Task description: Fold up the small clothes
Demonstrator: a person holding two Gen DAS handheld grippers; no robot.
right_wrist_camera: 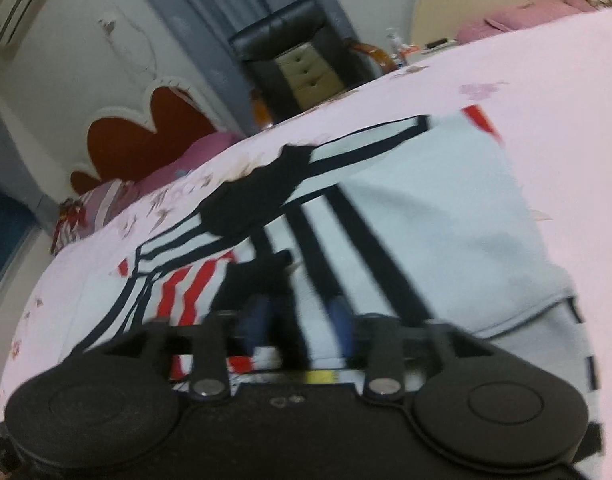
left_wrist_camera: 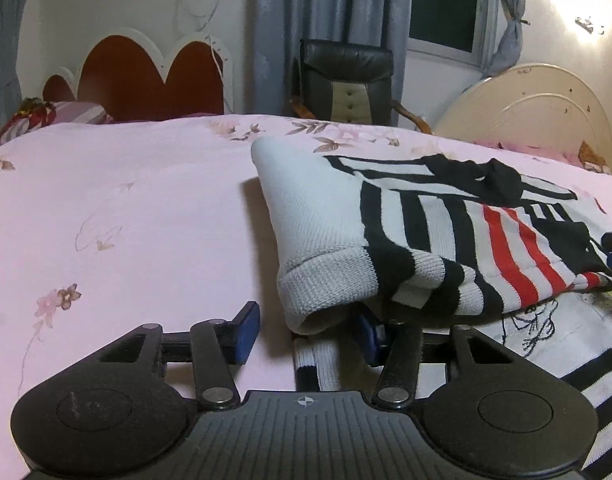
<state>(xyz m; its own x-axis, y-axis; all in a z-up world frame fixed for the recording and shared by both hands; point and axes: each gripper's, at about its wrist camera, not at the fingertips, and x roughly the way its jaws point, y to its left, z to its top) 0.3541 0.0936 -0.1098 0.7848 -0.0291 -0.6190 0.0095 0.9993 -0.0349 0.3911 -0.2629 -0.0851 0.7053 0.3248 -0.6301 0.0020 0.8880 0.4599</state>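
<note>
in the left wrist view we see bare pink floral bedsheet (left_wrist_camera: 126,208) across the left half of the frame, and the left gripper (left_wrist_camera: 309,330) low at the bottom centre. its left blue pad (left_wrist_camera: 248,332) stands clear over the sheet, while its right pad is tucked under the ribbed hem of the striped knit sweater (left_wrist_camera: 445,248), so the jaws stand partly open with the rolled grey hem corner hanging between them; we judge that the pads do not press on it. the sweater spreads from the centre to the right edge of this frame, its folded edge running up and away from the jaws. so the cloth lies ahead and to the right of this gripper. in the blurred right wrist view, the sweater (right_wrist_camera: 445,216) fills the centre and right, with its black and red stripes running away toward the upper left. the right gripper (right_wrist_camera: 302,320) sits directly over it at lower centre, jaws partly open, blue pads astride a black stripe. whether they pinch the fabric we cannot tell. we judge the right hand the better placed over the cloth, the left at its hem.
</note>
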